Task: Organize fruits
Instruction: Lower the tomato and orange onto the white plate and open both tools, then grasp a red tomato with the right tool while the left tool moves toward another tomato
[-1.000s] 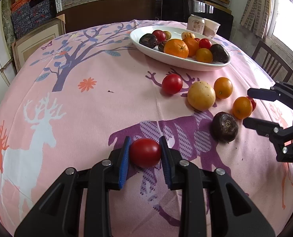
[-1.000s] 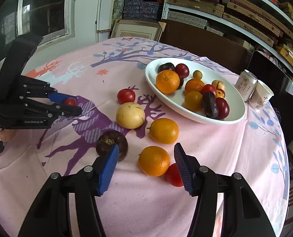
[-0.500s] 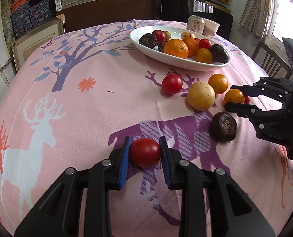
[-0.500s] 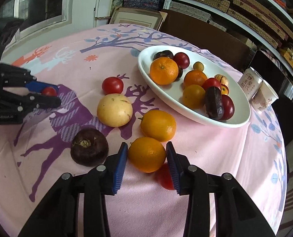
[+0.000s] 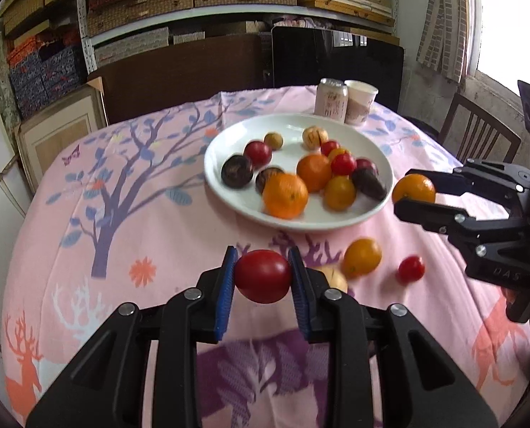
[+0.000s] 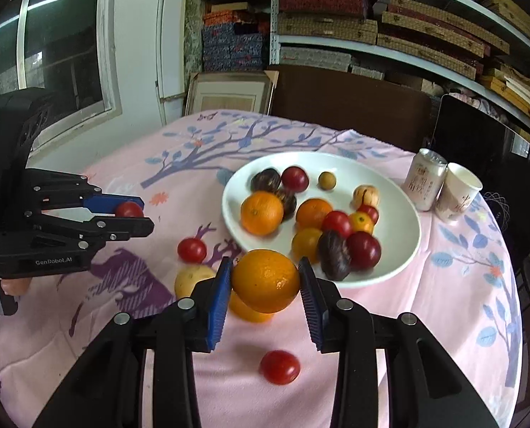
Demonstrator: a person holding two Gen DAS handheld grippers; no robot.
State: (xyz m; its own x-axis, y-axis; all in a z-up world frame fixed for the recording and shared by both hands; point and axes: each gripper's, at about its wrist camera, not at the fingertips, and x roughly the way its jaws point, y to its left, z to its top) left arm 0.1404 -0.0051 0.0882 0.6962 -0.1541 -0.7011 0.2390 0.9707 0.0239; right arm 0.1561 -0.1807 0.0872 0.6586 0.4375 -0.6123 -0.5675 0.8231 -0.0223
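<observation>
My left gripper is shut on a red tomato and holds it above the pink cloth, short of the white plate. In the right wrist view the left gripper shows at the left with that tomato. My right gripper is shut on an orange, lifted just before the plate; it also appears in the left wrist view. The plate holds several oranges, tomatoes and dark fruits.
Loose on the cloth lie an orange, a small red tomato, another tomato and a yellow fruit. A can and a paper cup stand behind the plate. A chair stands at the table's right.
The right gripper closed on the orange and lifted it. The left gripper rose with the tomato. Both moved toward the plate.
</observation>
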